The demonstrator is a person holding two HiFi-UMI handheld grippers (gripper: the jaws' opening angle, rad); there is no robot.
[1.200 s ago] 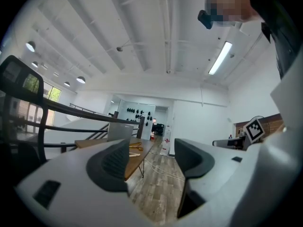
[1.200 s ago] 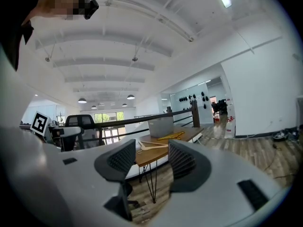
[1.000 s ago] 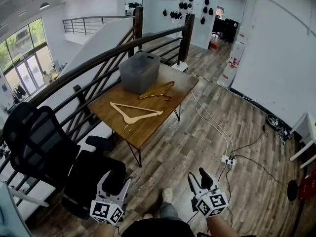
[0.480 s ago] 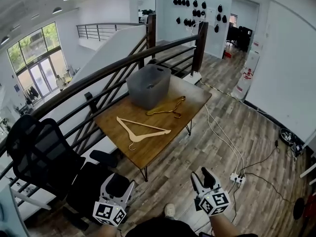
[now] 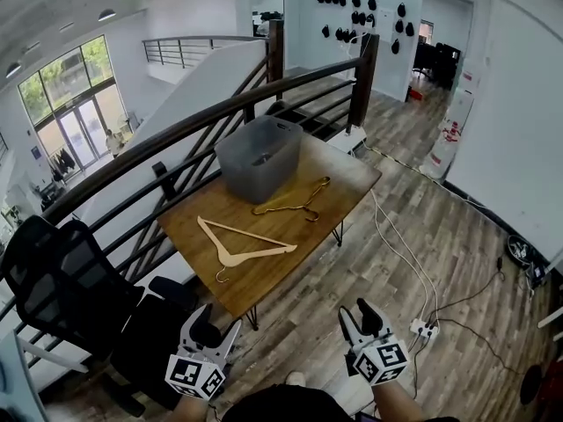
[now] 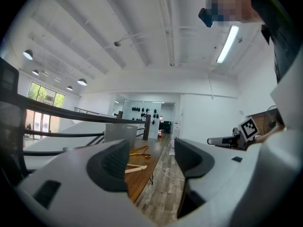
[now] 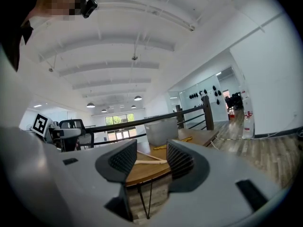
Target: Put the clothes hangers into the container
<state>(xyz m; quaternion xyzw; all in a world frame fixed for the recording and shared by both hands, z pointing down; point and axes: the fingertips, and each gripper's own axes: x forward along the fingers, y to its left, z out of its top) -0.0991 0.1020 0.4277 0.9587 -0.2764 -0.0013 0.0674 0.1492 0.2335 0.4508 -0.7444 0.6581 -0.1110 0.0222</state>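
Nearer now than a second ago, the table [image 5: 352, 176] fills more of the head view, and both grippers have travelled forward with the person, low and level, short of its near edge.

Two clothes hangers lie flat on the tabletop. The pale wooden hanger [image 5: 242, 251] sits towards the near end, its hook pointing at the near edge. The darker golden hanger [image 5: 295, 202] lies farther along, just beside the grey container [image 5: 259, 155], well apart from the pale one. The container is an open-topped plastic tub standing upright at the far end of the table; neither hanger is in it.

The left gripper [image 5: 214, 331] has its jaws spread with nothing between them. The right gripper [image 5: 356, 315] likewise stands parted and empty.

The table is brown wood on thin dark legs, set against a dark curved railing [image 5: 176, 134]. A black office chair [image 5: 62, 280] stands to the left. White cables [image 5: 396, 236] run across the plank floor [image 5: 457, 227] to a power strip [image 5: 424, 328]. Tall windows [image 5: 66, 95] light the far left, and small dark objects hang on the white back wall [image 5: 361, 16].
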